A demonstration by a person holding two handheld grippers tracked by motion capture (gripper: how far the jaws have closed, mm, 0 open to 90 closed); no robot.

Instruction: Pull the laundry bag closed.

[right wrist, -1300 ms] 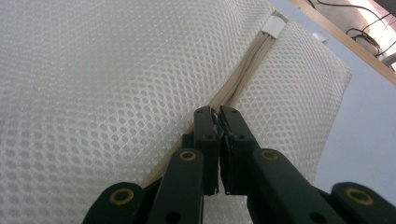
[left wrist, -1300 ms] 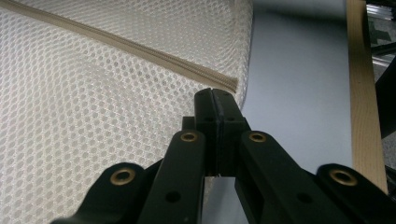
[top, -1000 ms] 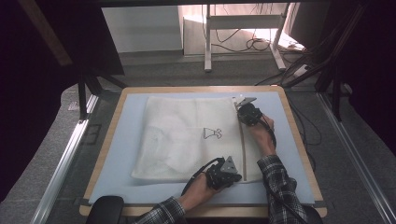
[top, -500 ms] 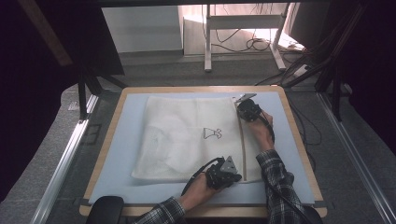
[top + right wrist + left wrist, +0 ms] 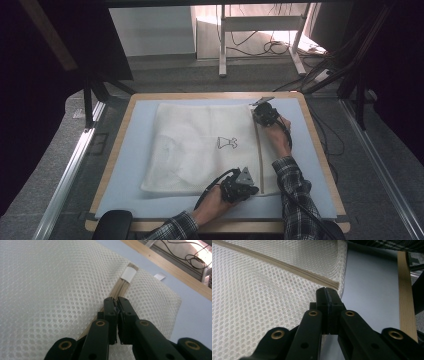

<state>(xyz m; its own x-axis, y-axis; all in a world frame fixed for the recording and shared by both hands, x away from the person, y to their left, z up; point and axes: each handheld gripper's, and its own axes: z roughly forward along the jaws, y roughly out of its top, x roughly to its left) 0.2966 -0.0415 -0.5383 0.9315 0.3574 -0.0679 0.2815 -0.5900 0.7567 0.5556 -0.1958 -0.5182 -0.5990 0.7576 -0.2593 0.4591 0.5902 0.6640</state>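
Note:
A white mesh bag (image 5: 200, 145) lies flat on a pale blue mat (image 5: 135, 165), with a beige zipper (image 5: 259, 150) running along its right side. My left gripper (image 5: 249, 183) sits at the zipper's near end, jaws shut on the mesh bag's edge (image 5: 342, 277) just past the zipper's end (image 5: 334, 285). My right gripper (image 5: 258, 116) is at the zipper's far end. In the right gripper view its jaws (image 5: 115, 301) are pinched on the small zipper pull, a short way before a white tab (image 5: 129, 273) that caps the zipper (image 5: 122, 287).
The mat covers a wooden table (image 5: 320, 150) with a raised rim. A small dark print (image 5: 226, 142) marks the bag's middle. A small white label (image 5: 159, 276) lies on the mat beyond the bag. Cables (image 5: 270, 47) and a stand's legs sit on the floor behind.
My right gripper has slid a little farther along the zipper toward the table's far edge. The left gripper has stayed in place.

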